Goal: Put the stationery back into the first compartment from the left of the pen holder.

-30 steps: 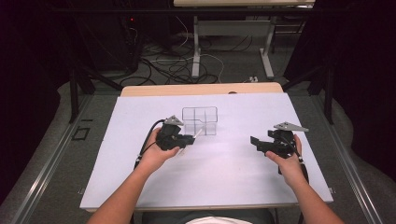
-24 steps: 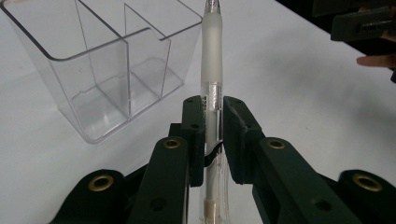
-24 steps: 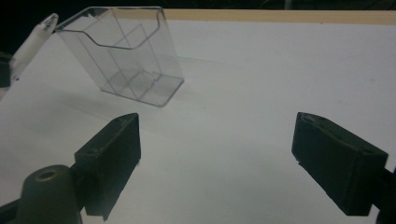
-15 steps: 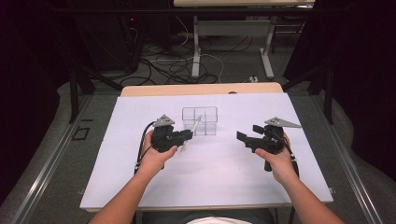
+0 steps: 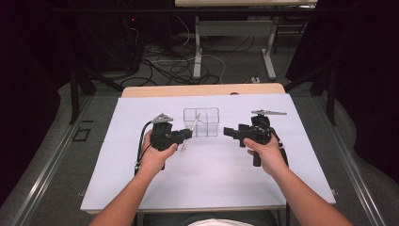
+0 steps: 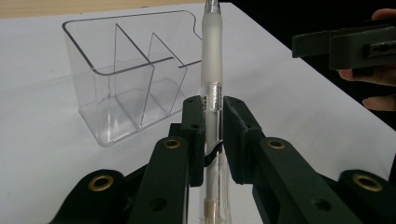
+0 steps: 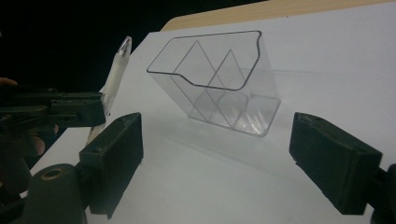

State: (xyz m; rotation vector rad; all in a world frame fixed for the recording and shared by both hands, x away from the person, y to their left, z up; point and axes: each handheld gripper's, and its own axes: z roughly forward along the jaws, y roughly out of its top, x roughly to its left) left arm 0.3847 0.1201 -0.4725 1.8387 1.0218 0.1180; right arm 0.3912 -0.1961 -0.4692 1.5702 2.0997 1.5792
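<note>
Your left gripper (image 6: 212,126) pinches the pen (image 6: 211,70) upright beside the organizer (image 6: 126,70); your right fingers (image 7: 345,168) are spread, empty. Lower it tilted and the tip could catch a divider, toppling the light organizer across the bench (image 5: 211,179).

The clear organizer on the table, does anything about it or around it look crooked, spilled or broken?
Nothing stands out. The clear organizer sits upright and intact on the white table cover, its compartments bare. The pen is clamped in the left gripper; the right gripper is open.
</note>
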